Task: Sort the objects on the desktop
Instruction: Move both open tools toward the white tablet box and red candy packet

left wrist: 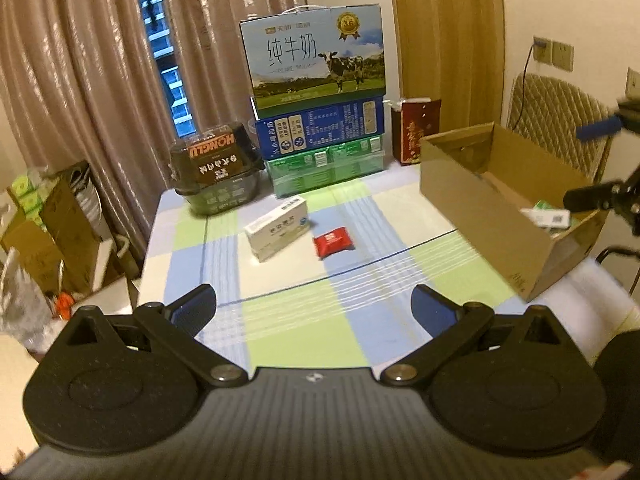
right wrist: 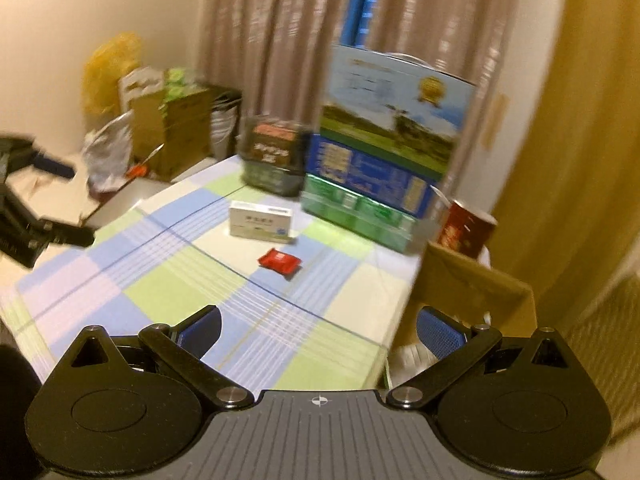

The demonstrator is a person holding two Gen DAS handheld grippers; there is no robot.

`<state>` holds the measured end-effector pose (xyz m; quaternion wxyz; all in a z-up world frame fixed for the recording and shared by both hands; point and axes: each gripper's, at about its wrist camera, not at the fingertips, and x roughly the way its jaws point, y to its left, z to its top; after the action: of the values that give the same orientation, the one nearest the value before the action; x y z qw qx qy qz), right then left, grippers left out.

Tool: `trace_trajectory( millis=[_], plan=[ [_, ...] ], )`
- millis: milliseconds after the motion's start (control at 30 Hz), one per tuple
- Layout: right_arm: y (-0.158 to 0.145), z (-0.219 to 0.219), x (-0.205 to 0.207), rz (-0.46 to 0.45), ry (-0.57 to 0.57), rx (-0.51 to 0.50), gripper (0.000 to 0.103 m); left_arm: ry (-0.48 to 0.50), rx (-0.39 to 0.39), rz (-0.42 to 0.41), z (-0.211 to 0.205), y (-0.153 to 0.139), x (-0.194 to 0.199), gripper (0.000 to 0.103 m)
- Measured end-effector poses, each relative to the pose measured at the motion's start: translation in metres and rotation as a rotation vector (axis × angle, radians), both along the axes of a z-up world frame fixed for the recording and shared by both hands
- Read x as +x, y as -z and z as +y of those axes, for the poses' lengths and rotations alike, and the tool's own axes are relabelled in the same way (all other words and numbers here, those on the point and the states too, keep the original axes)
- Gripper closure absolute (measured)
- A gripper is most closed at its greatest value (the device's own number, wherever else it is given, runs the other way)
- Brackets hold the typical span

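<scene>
- The left gripper [left wrist: 314,304] hovered over the near edge of the checked table [left wrist: 360,280], its fingers spread wide with nothing between them.
- The right gripper [right wrist: 318,326] was likewise splayed and empty, near the cardboard box [left wrist: 488,216] at the table's right side.
- Still unsorted, a white carton [left wrist: 276,228] and a red packet [left wrist: 334,242] lay just beside each other mid-table; the box seemingly already held a few items, though blur hid which.
- The step in hand looked like reaching for another item; next, one gripper would need to descend over the packet or carton and straddle it.
</scene>
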<state>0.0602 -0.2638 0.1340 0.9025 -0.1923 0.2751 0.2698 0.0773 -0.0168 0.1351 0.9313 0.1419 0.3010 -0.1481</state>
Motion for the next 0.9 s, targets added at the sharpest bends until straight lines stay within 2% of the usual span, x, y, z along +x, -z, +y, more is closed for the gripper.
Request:
trace_trajectory(
  millis=[167, 300, 433, 633, 800, 900],
  plan=[
    [0.010, 0.032, 0.041, 0.004, -0.123, -0.101, 0.002, 0.053, 0.092, -0.028, 0.017, 0.008, 0.040, 0.001],
    [0.027, 0.057, 0.076, 0.002, -0.219, -0.194, 0.002, 0.090, 0.174, 0.006, 0.025, 0.023, 0.083, 0.001],
    [0.050, 0.079, 0.110, 0.014, -0.301, -0.273, 0.002, 0.157, 0.219, 0.025, 0.028, 0.040, 0.121, 0.001],
    [0.089, 0.105, 0.153, 0.007, -0.400, -0.395, 0.002, 0.224, 0.318, 0.062, 0.023, 0.071, 0.176, 0.001],
    [0.121, 0.118, 0.185, 0.021, -0.460, -0.475, 0.002, 0.332, 0.422, 0.057, 0.015, 0.097, 0.207, 0.001],
    [0.135, 0.125, 0.202, 0.029, -0.475, -0.499, 0.005, 0.364, 0.438, 0.059, 0.011, 0.107, 0.228, 0.001]
  ],
)
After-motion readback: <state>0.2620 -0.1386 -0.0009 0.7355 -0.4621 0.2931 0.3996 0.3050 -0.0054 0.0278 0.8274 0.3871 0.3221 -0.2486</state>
